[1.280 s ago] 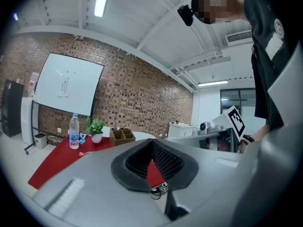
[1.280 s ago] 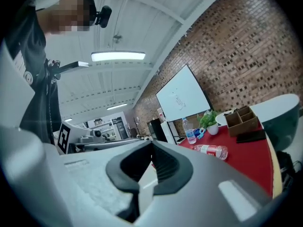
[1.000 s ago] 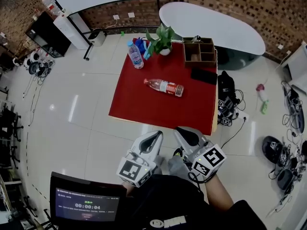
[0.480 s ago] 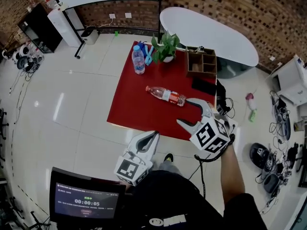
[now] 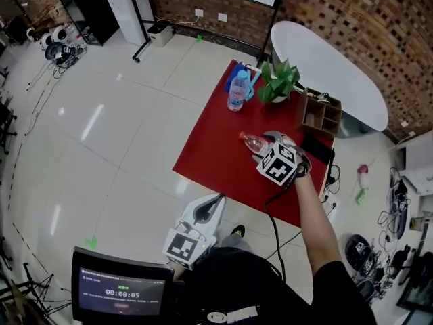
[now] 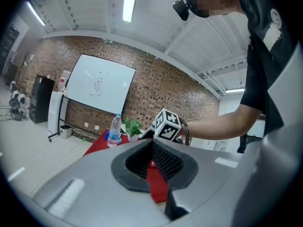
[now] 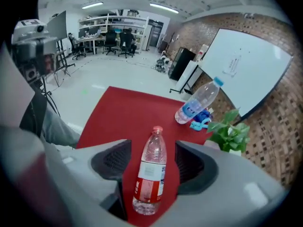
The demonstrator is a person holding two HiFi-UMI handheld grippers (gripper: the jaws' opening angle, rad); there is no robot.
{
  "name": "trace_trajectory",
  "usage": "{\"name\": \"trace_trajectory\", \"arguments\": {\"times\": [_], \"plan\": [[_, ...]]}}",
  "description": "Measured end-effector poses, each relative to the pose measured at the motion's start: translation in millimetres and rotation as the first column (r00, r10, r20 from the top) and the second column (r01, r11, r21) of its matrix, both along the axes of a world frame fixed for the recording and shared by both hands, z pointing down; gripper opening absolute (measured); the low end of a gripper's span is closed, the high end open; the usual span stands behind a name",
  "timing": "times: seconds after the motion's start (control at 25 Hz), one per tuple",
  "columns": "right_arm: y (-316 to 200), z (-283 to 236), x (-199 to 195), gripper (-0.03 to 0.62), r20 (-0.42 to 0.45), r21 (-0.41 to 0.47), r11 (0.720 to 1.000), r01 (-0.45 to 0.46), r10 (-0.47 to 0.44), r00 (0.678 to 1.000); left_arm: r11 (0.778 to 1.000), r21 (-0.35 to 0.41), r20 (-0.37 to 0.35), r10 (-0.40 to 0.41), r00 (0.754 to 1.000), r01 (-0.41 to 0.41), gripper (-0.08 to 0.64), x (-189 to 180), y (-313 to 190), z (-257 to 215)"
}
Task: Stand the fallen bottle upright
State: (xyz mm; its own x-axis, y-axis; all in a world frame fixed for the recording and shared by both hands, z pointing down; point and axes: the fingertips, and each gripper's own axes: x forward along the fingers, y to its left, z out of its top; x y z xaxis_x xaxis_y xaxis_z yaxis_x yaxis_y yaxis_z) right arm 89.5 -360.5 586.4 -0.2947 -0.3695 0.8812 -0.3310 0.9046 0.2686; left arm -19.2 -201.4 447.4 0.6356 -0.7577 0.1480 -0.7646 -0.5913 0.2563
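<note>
R gripper (image 7: 151, 167) jaws just opened wide, straddling fallen bottle (image 7: 154, 150), pads not touching. Bottle lies mid counter (image 7: 118, 112), away from edges, bare red around. L gripper (image 6: 151, 145) closed, empty, short of counter's near edge.

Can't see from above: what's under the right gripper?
The fallen bottle lies on the red table between the right gripper's just-opened jaws. From above, the gripper covers most of it.

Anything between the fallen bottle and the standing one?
Nothing. Only bare red table lies between the fallen bottle and the standing bottle. The right gripper view shows it best.
</note>
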Motion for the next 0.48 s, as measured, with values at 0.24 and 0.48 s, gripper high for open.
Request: {"name": "trace_trajectory", "arguments": {"times": [0.24,0.48], "plan": [[-27.6,80.8,-4.6,0.279,-0.206,-0.086,0.995,0.047,-0.064,0.976,0.996,-0.027,-0.001,-0.084,0.996,0.084,0.005,-32.4,-12.6,10.2],[-34.7,98.1,-8.4,0.278,-0.248,-0.072,0.997,0.037,-0.054,0.967,0.994,-0.058,-0.005,-0.095,0.995,0.095,0.005,-40.0,-21.4,14.6]]}}
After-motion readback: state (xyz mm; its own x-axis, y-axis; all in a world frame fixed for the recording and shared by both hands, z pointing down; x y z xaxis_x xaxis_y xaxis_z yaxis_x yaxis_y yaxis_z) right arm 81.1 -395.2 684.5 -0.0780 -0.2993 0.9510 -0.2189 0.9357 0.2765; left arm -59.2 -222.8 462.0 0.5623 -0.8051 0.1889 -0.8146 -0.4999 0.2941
